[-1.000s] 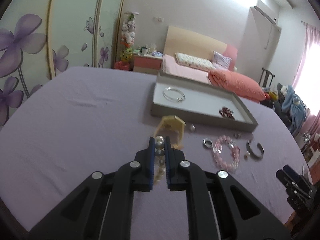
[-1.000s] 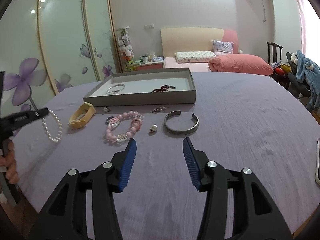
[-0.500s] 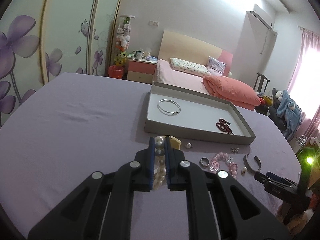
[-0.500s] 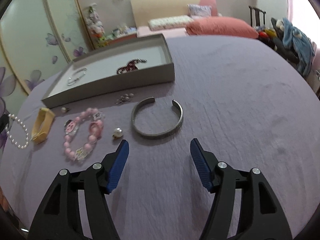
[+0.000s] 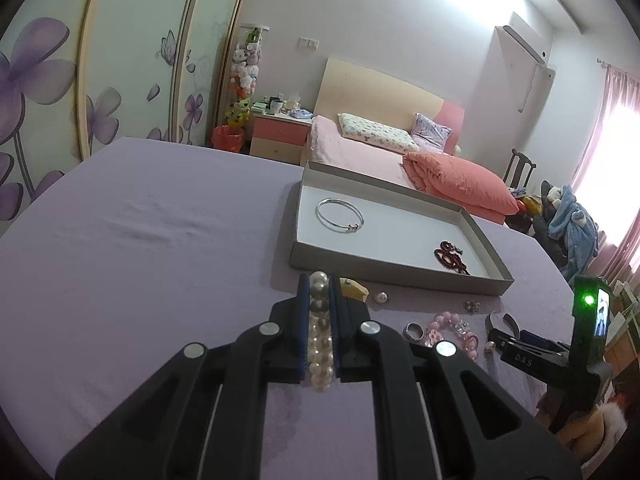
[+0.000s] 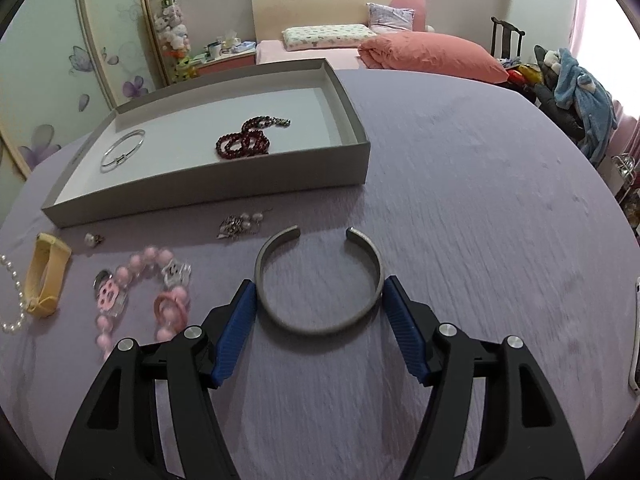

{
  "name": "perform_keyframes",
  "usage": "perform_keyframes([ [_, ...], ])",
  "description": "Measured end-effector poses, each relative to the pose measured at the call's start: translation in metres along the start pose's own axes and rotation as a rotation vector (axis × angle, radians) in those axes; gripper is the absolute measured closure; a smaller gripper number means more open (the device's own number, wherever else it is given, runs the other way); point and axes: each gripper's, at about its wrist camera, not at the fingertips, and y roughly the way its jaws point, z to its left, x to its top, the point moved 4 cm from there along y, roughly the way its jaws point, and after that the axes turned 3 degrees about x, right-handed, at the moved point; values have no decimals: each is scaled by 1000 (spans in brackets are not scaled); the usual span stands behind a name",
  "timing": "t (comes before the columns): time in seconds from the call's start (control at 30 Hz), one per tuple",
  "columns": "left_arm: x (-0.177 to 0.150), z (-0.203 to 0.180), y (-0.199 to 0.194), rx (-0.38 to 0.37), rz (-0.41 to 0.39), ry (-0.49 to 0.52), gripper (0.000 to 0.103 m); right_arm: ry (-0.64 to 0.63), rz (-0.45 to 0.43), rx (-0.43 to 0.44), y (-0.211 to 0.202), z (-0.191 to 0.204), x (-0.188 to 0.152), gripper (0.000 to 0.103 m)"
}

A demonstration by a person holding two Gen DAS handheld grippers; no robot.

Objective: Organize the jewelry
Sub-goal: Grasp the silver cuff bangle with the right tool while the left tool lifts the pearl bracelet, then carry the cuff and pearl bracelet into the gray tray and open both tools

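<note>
My left gripper is shut on a pearl bracelet and holds it above the purple table, just short of the grey tray. The tray holds a silver bangle and a dark red bead strand. My right gripper is open, its blue pads either side of a grey metal cuff lying on the table. The tray also shows in the right wrist view. Part of the pearl bracelet hangs at the left edge of that view.
On the table lie a pink bead bracelet, a yellow band, a small earring cluster, a single pearl stud and a silver ring. A bed and a nightstand stand beyond the table.
My right gripper has moved forward and down until its open pads flank the metal cuff. My left gripper has carried the pearl bracelet closer to the tray.
</note>
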Motion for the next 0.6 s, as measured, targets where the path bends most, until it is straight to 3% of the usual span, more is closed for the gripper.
perform_keyframes([
  [0.2, -1, -1, 2, -3, 3, 1, 93, -11, -3, -11, 5, 7, 4, 28],
  [0.27, -1, -1, 2, -3, 2, 1, 93, -13, -6, -3, 5, 7, 5, 36],
  [0.6, -2, -4, -5, -10, -13, 5, 93, 3, -51, 99, -17, -9, -8, 36],
])
